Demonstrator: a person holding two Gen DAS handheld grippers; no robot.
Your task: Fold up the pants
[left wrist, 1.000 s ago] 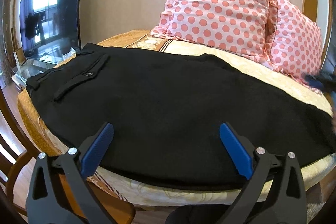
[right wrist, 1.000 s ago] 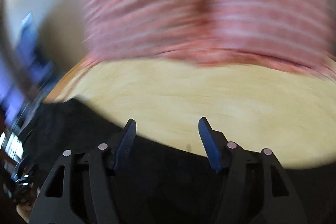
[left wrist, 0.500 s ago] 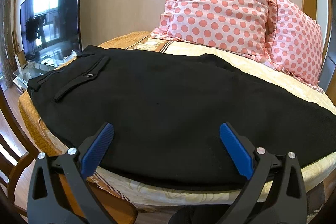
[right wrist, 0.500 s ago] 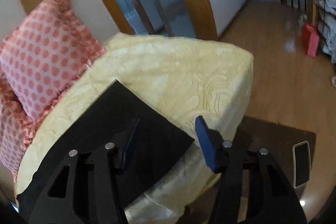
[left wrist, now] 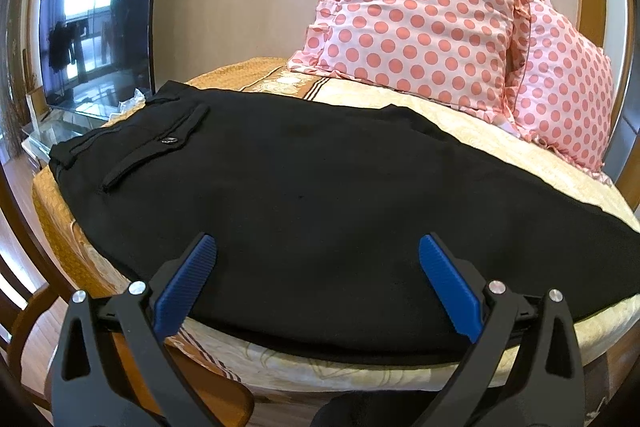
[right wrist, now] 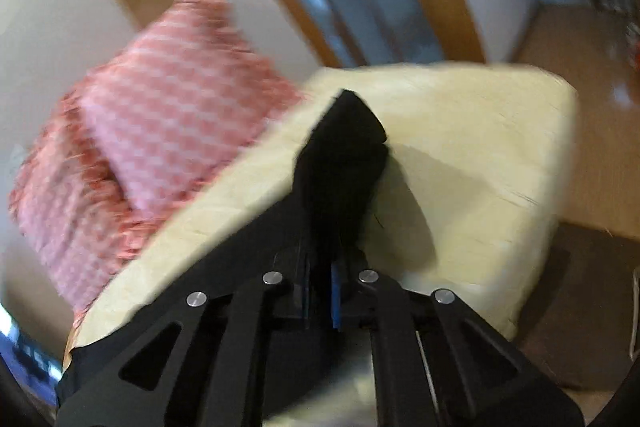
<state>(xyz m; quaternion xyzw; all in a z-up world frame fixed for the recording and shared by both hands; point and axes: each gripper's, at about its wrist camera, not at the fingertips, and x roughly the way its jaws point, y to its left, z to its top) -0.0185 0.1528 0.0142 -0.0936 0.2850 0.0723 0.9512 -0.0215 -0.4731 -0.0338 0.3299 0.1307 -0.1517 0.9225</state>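
Note:
Black pants (left wrist: 304,195) lie flat across the cream bedspread (left wrist: 500,143), waistband and buttoned back pocket (left wrist: 160,147) at the left, legs running right. My left gripper (left wrist: 316,267) is open with blue pads, hovering over the pants' near edge and touching nothing. In the right wrist view my right gripper (right wrist: 334,283) is shut on the leg end of the pants (right wrist: 344,155), which is bunched and lifted off the bed (right wrist: 472,163). That view is motion-blurred.
Two pink polka-dot pillows (left wrist: 420,23) lean on the wall behind the pants; one shows blurred in the right wrist view (right wrist: 160,131). A TV (left wrist: 96,39) stands at the left. A wooden chair (left wrist: 24,291) is at the near left. Wooden floor (right wrist: 580,39) lies beyond the bed's end.
My right gripper closed on the pants' leg end and raised it off the bed. My left gripper stayed open in the same place.

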